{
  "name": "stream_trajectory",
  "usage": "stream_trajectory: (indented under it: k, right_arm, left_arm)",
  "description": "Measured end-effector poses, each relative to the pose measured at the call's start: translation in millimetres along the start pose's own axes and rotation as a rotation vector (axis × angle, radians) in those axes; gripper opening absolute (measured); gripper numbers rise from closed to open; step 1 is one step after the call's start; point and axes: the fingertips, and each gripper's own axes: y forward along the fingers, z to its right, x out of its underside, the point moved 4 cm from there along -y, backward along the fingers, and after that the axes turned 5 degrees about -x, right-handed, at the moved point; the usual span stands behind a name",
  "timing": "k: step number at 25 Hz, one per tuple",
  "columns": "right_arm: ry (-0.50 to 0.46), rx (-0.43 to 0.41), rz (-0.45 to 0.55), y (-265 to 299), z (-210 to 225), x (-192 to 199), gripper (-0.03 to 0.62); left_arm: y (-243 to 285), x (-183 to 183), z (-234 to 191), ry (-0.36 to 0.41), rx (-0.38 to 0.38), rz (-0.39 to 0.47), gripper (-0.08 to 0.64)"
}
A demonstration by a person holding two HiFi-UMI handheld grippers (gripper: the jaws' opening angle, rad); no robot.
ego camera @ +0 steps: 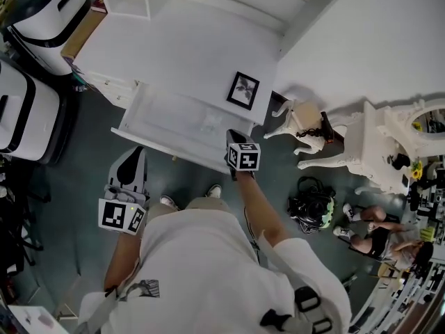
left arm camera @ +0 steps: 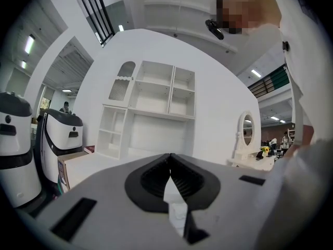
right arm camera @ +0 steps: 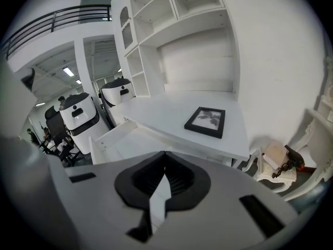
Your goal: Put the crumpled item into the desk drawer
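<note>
Both tongs are shut and empty. The right gripper (right arm camera: 165,153) hovers at the front edge of the open desk drawer (ego camera: 131,114), and the left gripper (left arm camera: 170,156) hangs further back. What seems to be the pale crumpled item (ego camera: 211,124) lies inside the drawer, just beyond the right gripper.

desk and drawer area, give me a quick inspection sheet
surface: white desk, bare except a picture frame
job's things: drawer pulled open; a faint pale crumpled shape inside, too faint to identify
clutter: black bag on the floor; small white side table
tools: left tool shut, empty, low beside the person; right tool shut, empty, over the drawer's front edge
cables: nothing seen
surroundings: white machines left, vanity table right, people beyond
</note>
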Motion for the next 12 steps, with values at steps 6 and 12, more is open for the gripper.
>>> stream_trajectory:
  k: [6,12]
  right_arm:
    - [-0.013,0.009,0.116,-27,2,-40,0.011]
    - [-0.058,0.006,0.187,-52,1,-70,0.011]
  left_arm:
    - [4,-9,-10,0.013,0.002,0.027,0.015]
    - [13,-22,-14,0.009,-0.008,0.056,0.015]
